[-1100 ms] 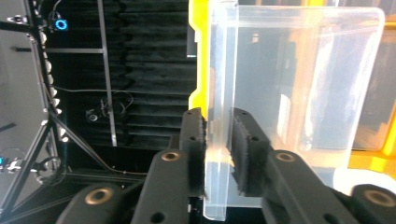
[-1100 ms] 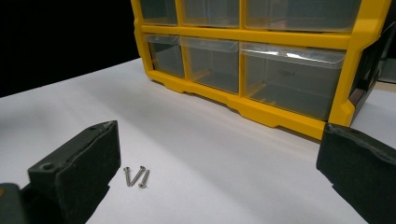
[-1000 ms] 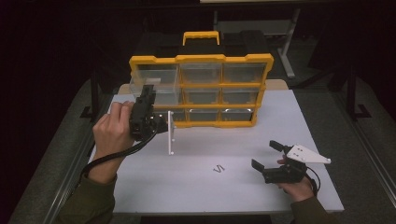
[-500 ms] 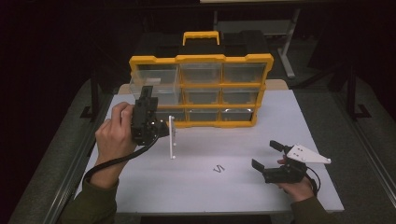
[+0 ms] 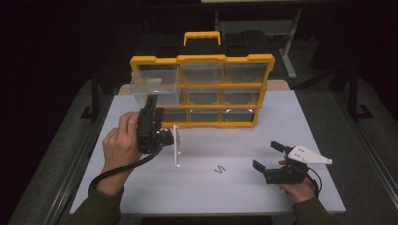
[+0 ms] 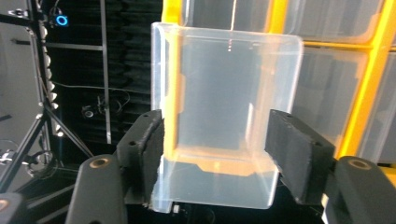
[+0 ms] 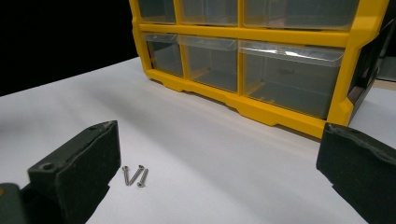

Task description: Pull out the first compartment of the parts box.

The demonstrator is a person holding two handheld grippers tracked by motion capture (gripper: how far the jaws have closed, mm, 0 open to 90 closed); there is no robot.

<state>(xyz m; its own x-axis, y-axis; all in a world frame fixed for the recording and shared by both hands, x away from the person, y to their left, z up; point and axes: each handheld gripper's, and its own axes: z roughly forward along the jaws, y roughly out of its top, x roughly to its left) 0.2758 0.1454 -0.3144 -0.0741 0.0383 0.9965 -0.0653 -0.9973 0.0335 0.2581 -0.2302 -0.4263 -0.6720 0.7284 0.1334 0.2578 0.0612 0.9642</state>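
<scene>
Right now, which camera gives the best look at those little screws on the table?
The right gripper view: the screws lie close up, three side by side on the white table. In the high view they are a small dark mark.

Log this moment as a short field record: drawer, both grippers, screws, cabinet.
drawer: clear drawer pulled out of top-left slot, looks empty
left gripper: left gripper jaws astride the drawer, just been opening, pads off its walls
right gripper: right gripper open, low over white table
screws: screws loose on table
cabinet: yellow cabinet, upright
</scene>
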